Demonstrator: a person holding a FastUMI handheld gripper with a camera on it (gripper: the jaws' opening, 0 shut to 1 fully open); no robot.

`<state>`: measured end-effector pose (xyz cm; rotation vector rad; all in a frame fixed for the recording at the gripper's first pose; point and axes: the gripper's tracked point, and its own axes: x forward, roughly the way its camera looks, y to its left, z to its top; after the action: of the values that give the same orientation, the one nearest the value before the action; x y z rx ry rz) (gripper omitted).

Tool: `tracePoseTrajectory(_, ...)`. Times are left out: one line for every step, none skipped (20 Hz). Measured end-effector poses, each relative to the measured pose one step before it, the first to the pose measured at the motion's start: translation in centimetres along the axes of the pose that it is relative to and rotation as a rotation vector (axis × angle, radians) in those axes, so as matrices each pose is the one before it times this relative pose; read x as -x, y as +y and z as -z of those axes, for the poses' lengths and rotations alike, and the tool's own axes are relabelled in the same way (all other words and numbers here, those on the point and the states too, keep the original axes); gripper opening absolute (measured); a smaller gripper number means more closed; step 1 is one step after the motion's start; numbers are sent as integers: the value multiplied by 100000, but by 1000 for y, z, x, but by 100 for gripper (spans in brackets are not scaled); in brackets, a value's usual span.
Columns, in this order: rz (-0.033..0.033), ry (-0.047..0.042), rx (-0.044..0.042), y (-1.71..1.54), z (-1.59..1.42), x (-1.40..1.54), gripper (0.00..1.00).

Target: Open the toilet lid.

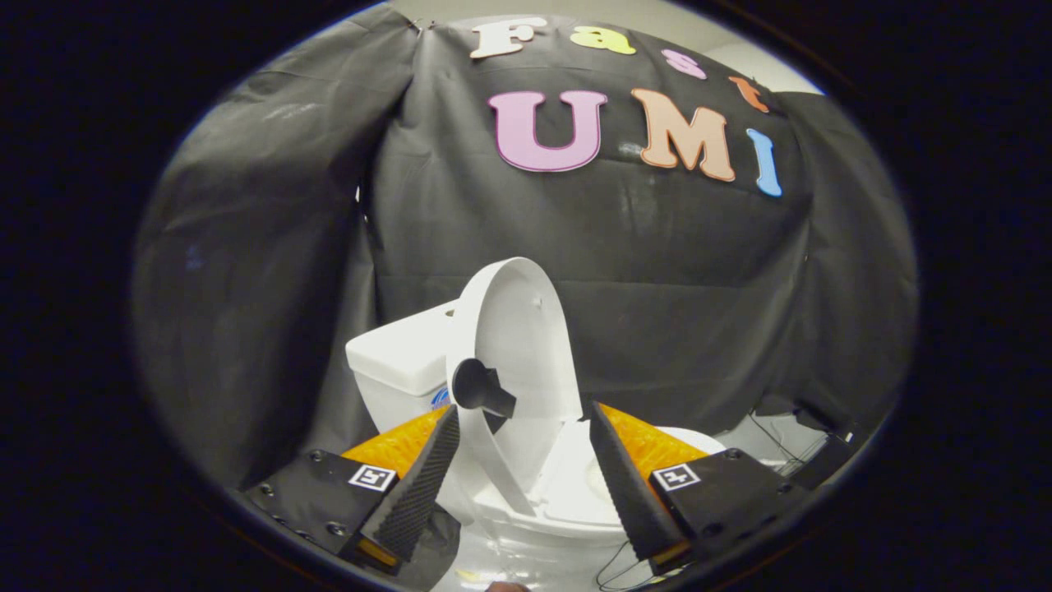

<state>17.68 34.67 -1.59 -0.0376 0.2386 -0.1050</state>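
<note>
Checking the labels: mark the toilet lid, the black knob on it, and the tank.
toilet lid (pixel 526 345), gripper view: raised white inner face.
black knob (pixel 481 388), gripper view: its dark stem, just ahead of the open tongs (pixel 519 460).
tank (pixel 399 355), gripper view: its white cover.

- Gripper (pixel 520 469): two black fingers (pixel 419 485) with ribbed pads, orange wedge backs.
- Black screwed mounting blocks, each carrying a square black-and-white marker (pixel 372 477).

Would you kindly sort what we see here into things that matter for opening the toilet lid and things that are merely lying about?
For the job:
- toilet lid, raised upright
- black knob on the lid
- gripper, jaws open, lid edge between them
- toilet bowl

Lying about:
- cistern
- cables on the floor beyond the bowl
</note>
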Motion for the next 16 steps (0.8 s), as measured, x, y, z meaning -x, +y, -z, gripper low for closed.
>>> tracePoseTrajectory(-859,-163,-5,-585,-49,330,98)
tracePoseTrajectory(-16,-696,614,-852,-270,273,98)
tracePoseTrajectory(495,-507,682,-1029,-160,271,98)
tracePoseTrajectory(1311,-619,43,-1260,-188,273,98)
tracePoseTrajectory(895,-539,-1346,-1236,106,267,98)
tracePoseTrajectory(347,-516,-2055,-1028,-46,226,98)
tracePoseTrajectory(15,-917,-2146,-859,-172,194,98)
tracePoseTrajectory(-755,-1092,-2007,-714,-245,355,98)
tracePoseTrajectory(-697,-1344,-1680,-623,-316,167,98)
tracePoseTrajectory(-339,-1472,-722,-809,-505,265,97)
tracePoseTrajectory(70,-1049,77,-957,-379,131,97)
tracePoseTrajectory(270,-991,348,-1024,-376,199,97)
tracePoseTrajectory(486,-713,396,-1099,-115,303,97)
tracePoseTrajectory(556,-123,591,-1261,-231,327,97)
tracePoseTrajectory(1022,213,1359,-1402,-40,305,97)
tracePoseTrajectory(828,-346,1370,-1423,-202,449,97)
